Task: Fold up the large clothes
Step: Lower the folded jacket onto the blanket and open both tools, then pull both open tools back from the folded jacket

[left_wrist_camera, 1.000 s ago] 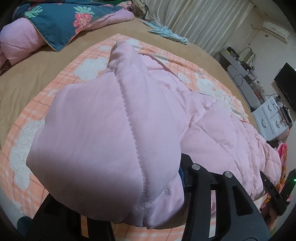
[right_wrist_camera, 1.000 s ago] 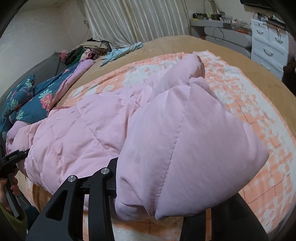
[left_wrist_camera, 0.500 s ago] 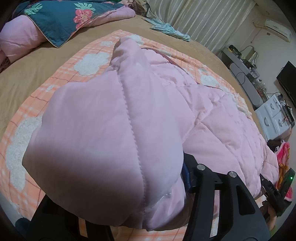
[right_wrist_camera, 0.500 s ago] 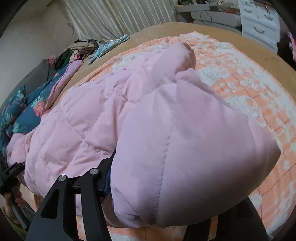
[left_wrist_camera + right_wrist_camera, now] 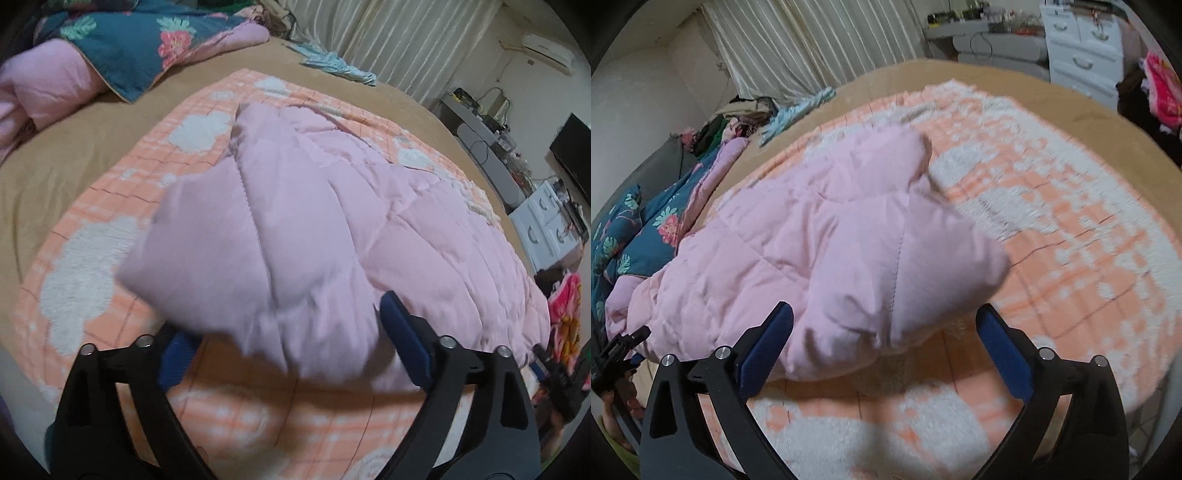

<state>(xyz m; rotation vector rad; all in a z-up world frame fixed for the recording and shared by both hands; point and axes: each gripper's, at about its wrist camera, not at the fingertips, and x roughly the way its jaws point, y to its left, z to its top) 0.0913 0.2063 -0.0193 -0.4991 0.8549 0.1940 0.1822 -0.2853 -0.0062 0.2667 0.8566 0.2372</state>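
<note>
A pink quilted padded jacket [image 5: 332, 236] lies on an orange-and-white checked blanket [image 5: 85, 258] on the bed. Its near end is a puffy lobe with a stitched seam. My left gripper [image 5: 291, 350] is open, its blue-padded fingers [image 5: 406, 339] spread either side of that lobe. In the right wrist view the same jacket [image 5: 831, 251] lies in front of my right gripper [image 5: 886, 347], which is open too, fingers [image 5: 764, 350] wide apart at the jacket's near edge. Neither gripper holds cloth.
A teal floral quilt [image 5: 140, 48] and pink bedding [image 5: 44, 85] lie at the far left of the tan bed. A light blue cloth [image 5: 336, 66] lies near the curtains. White drawers [image 5: 1082, 48] and a desk stand beyond the bed.
Both grippers have opened and let go of the jacket's puffy end, which has dropped onto the blanket. Both grippers have drawn back a little from it.
</note>
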